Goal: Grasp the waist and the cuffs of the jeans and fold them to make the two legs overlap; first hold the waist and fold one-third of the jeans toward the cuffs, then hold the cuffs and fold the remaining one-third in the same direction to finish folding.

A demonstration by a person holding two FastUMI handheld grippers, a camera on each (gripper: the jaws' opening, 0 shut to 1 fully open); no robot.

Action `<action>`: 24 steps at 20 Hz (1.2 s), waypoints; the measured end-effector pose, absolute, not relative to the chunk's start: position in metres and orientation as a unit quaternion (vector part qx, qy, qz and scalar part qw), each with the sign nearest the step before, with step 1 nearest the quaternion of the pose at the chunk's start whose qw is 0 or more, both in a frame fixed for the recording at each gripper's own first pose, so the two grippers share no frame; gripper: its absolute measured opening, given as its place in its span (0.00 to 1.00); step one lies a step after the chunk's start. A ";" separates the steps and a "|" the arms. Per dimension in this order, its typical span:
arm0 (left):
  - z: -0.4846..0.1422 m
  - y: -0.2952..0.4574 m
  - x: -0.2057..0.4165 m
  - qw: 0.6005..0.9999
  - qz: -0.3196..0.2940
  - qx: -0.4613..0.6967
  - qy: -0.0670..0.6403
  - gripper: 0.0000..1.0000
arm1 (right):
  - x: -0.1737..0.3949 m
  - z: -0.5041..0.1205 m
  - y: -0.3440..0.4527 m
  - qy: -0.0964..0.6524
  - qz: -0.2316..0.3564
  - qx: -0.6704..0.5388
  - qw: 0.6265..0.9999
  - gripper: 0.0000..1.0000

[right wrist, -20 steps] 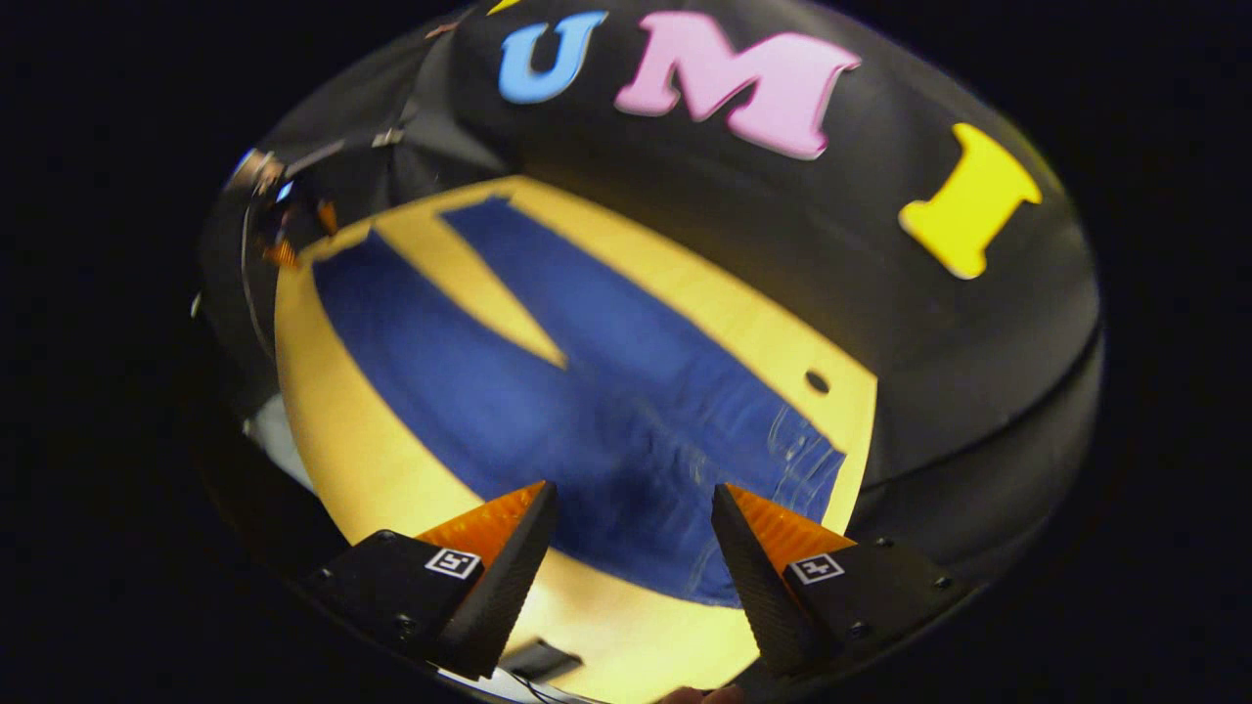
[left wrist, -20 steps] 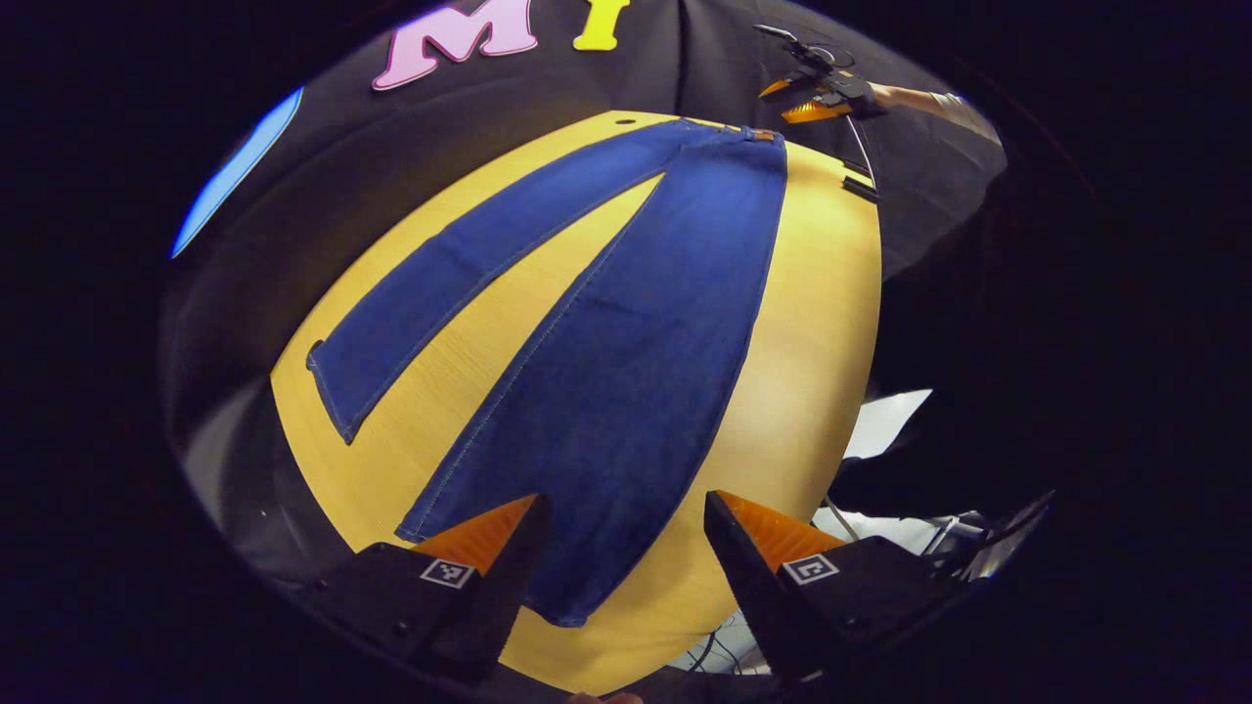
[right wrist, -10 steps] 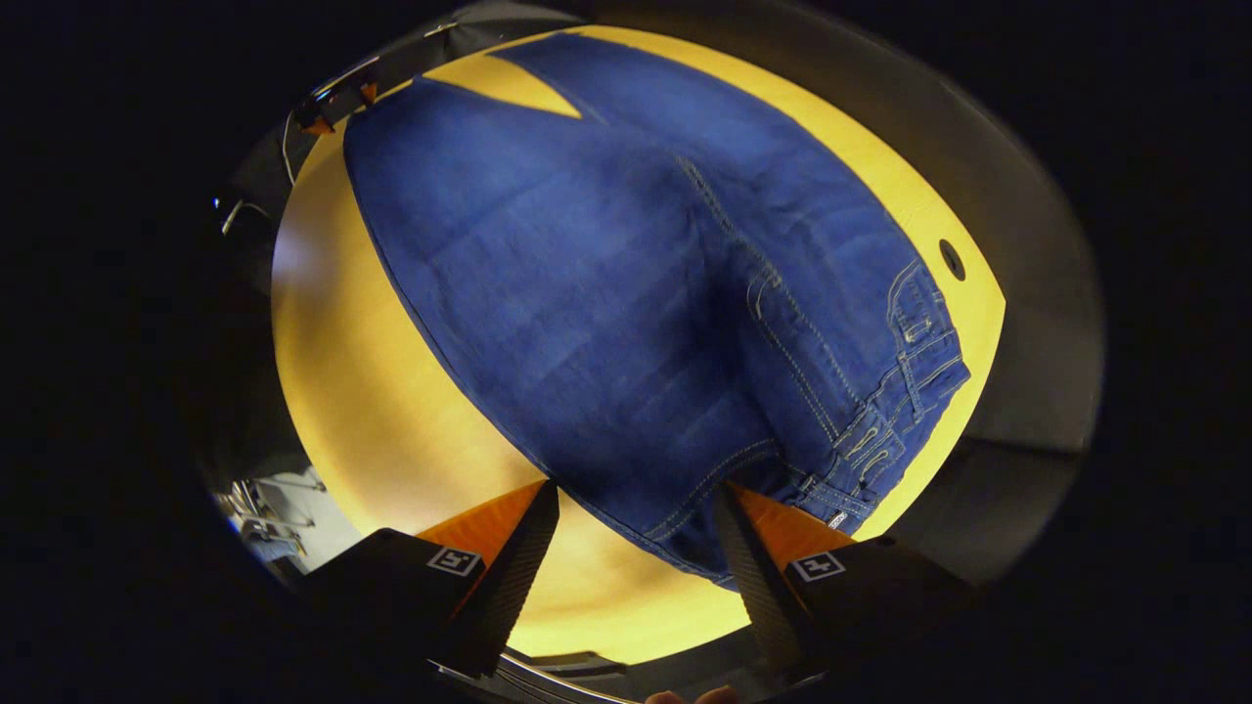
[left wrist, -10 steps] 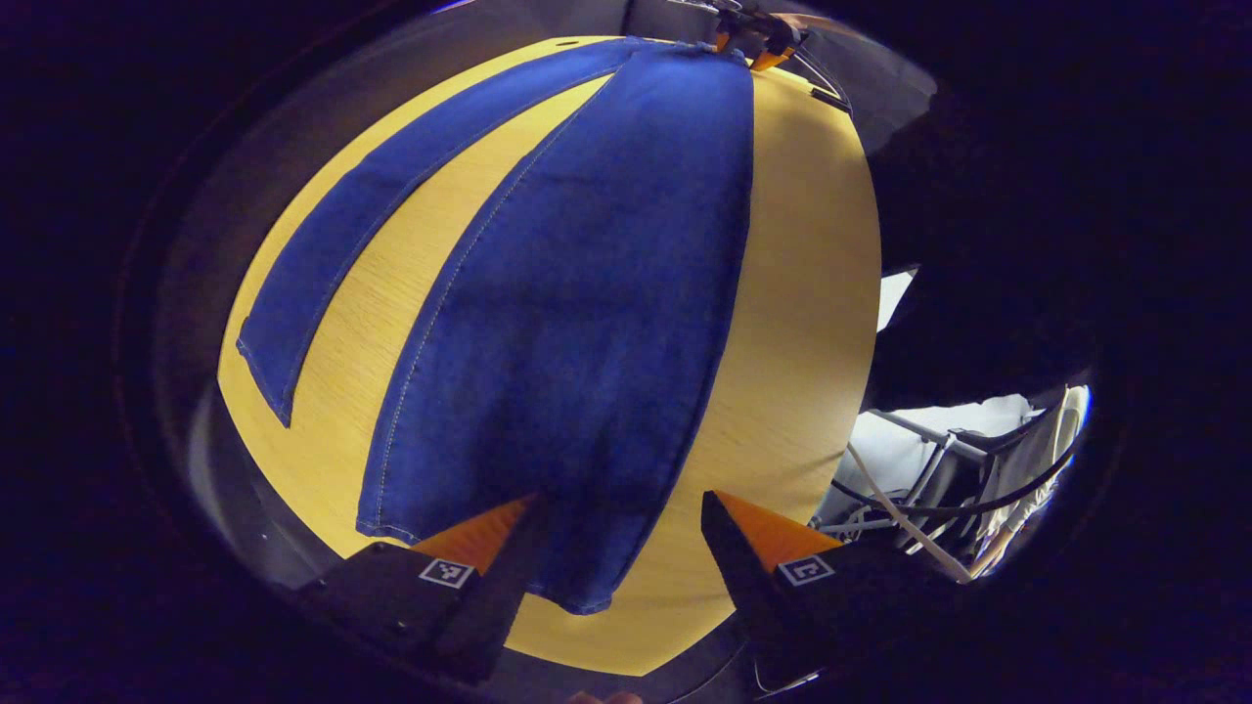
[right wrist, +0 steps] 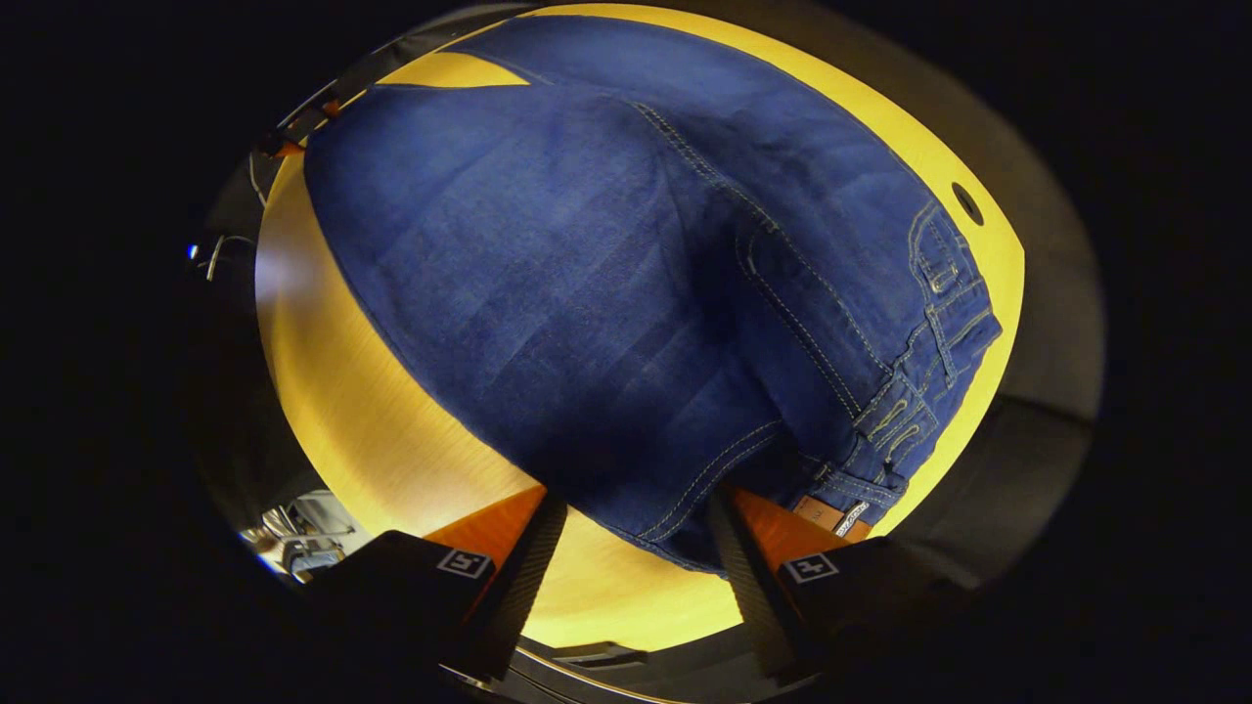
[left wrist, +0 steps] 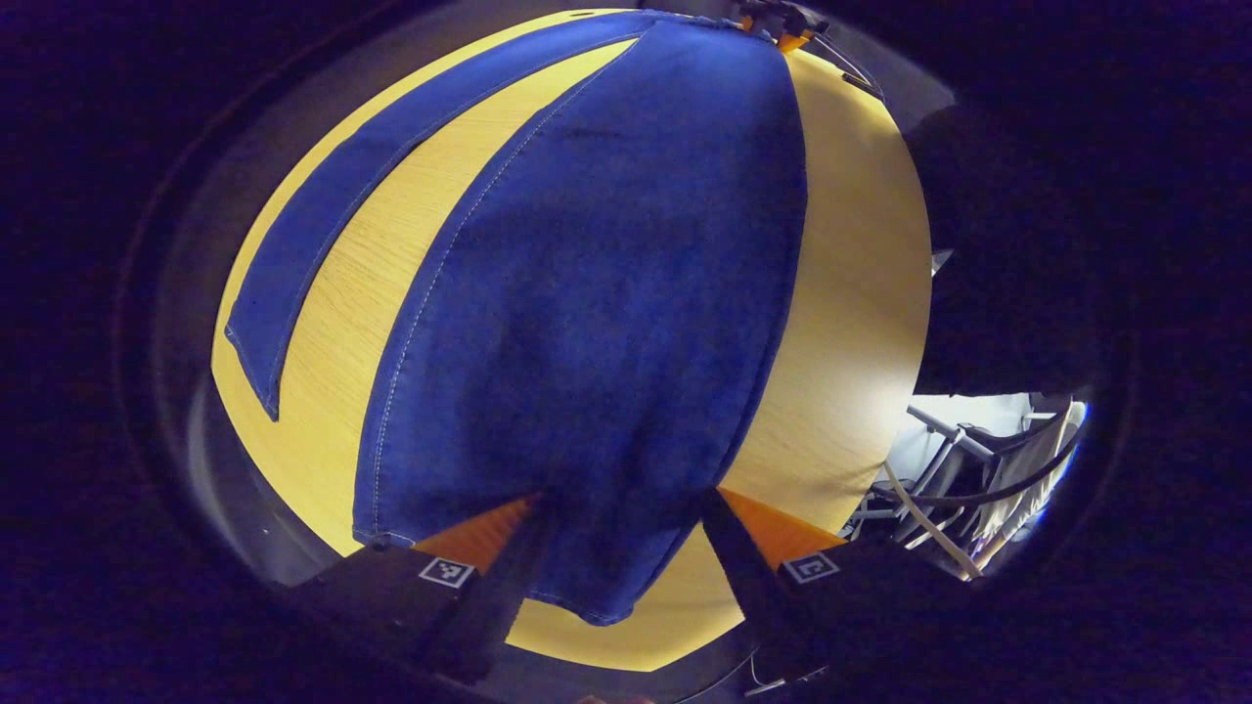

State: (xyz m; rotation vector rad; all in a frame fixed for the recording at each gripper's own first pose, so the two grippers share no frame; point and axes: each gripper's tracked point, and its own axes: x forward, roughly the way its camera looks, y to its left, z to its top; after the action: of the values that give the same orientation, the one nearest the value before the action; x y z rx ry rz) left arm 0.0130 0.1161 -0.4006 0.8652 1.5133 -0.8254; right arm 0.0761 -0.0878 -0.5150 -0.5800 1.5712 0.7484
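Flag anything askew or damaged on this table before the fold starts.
Nothing stands out. The jeans lie flat on the yellow table, legs spread in a V, no tears visible. A small round hole shows in the tabletop.

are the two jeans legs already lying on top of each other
No, in the left gripper view the jeans lie flat with bare table showing between the spread legs.

Both tongs lowered onto jeans (left wrist: 606, 293): left tongs (left wrist: 621, 518) at cuff, right tongs (right wrist: 636, 518) at waist.
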 end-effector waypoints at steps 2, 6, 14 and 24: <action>-0.401 0.118 0.022 0.584 -0.349 0.362 0.637 0.94 | 0.084 -0.518 -0.091 0.692 0.291 -0.223 0.622 0.80; -0.396 0.116 0.047 0.618 -0.303 0.303 0.659 0.06 | 0.117 -0.517 -0.094 0.688 0.218 -0.154 0.675 0.08; -0.363 0.125 0.074 0.681 -0.255 0.252 0.639 0.06 | 0.135 -0.487 -0.085 0.631 0.184 -0.056 0.751 0.05; -0.311 0.108 0.249 0.783 -0.138 0.211 0.568 0.06 | 0.292 -0.393 -0.072 0.481 0.118 0.044 0.868 0.05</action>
State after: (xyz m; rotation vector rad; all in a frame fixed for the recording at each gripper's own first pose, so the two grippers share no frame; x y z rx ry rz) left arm 0.2491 0.1079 -0.3106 0.4556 1.2267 -0.2977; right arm 0.2917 -0.0722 -0.3933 0.0930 1.0069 0.2464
